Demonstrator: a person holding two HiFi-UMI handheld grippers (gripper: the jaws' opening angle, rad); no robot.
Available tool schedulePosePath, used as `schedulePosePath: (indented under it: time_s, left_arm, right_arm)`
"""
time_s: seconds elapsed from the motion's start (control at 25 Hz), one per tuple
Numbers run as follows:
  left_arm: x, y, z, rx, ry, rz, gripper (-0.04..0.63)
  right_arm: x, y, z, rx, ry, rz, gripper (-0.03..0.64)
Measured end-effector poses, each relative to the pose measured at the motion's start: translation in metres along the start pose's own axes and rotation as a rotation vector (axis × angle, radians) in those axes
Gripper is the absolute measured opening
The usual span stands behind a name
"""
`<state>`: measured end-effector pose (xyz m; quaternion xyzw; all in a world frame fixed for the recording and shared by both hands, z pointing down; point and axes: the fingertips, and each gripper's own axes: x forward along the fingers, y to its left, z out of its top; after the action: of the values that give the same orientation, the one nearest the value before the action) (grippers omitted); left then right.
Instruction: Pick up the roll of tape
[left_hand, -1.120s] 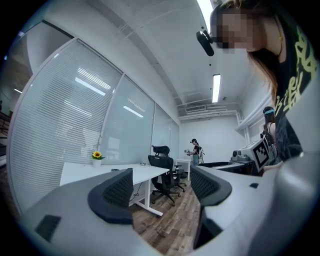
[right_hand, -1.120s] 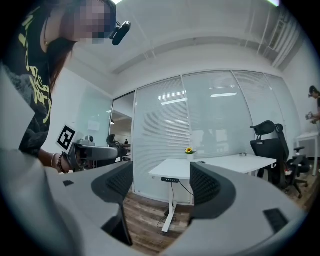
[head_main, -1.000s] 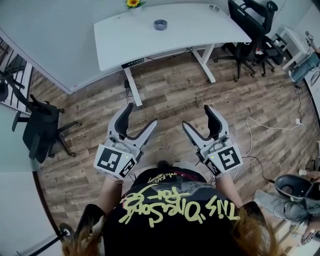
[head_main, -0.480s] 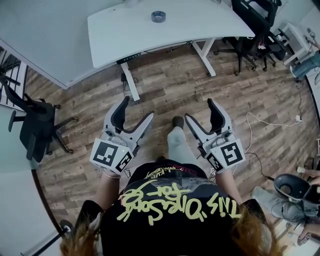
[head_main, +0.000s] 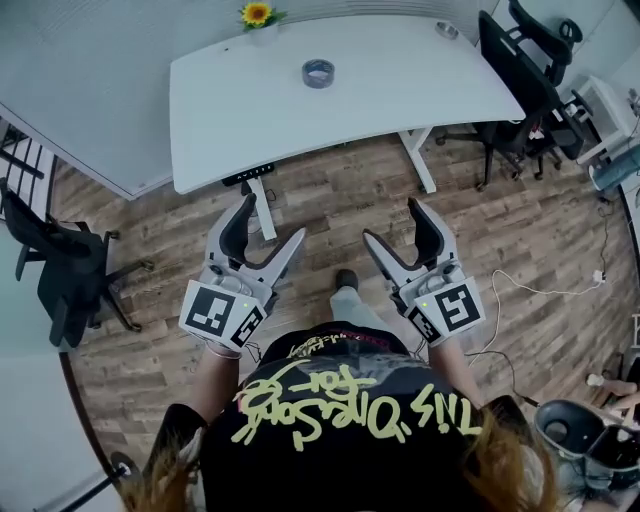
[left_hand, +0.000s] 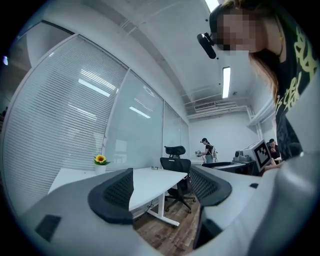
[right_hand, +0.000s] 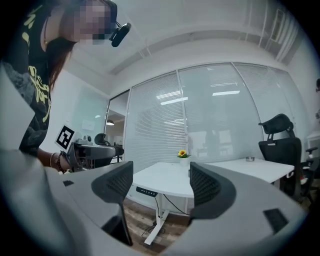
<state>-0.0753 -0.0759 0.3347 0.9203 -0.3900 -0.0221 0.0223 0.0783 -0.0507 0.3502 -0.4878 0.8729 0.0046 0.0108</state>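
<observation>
A grey roll of tape (head_main: 318, 73) lies flat on the white desk (head_main: 400, 90), near its far middle in the head view. My left gripper (head_main: 272, 222) and right gripper (head_main: 393, 225) are held side by side over the wooden floor, short of the desk's near edge and pointing at it. Both are open with nothing between the jaws. In the left gripper view the open left gripper (left_hand: 162, 187) frames the desk (left_hand: 150, 181). In the right gripper view the open right gripper (right_hand: 162, 185) frames the desk (right_hand: 167, 177). I cannot see the tape in either gripper view.
A sunflower in a small pot (head_main: 257, 14) and a small round dish (head_main: 447, 30) stand at the desk's far edge. Black office chairs stand at the left (head_main: 50, 270) and right (head_main: 520, 80). A white cable (head_main: 540, 290) trails on the floor. Other people stand far off (left_hand: 207, 150).
Both grippers have moved forward towards the desk, which now lies closer in the head view. Their jaws stay open as before.
</observation>
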Motion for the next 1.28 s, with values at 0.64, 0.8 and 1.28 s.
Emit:
schedulePosePath:
  time_s: [0.64, 0.8, 1.28]
  left_arm:
    - [0.158, 0.061, 0.015, 0.006, -0.016, 0.091, 0.348]
    - [0.182, 0.068, 0.016, 0.01, -0.025, 0.116, 0.347]
    - [0.194, 0.089, 0.013, 0.019, 0.0, 0.123, 0.347]
  right_arm:
    - [0.11, -0.15, 0.014, -0.005, -0.011, 0.089, 0.336]
    - [0.125, -0.17, 0.01, 0.006, -0.005, 0.116, 0.336]
    - [0.159, -0.167, 0.004, 0.021, -0.002, 0.18, 0.336]
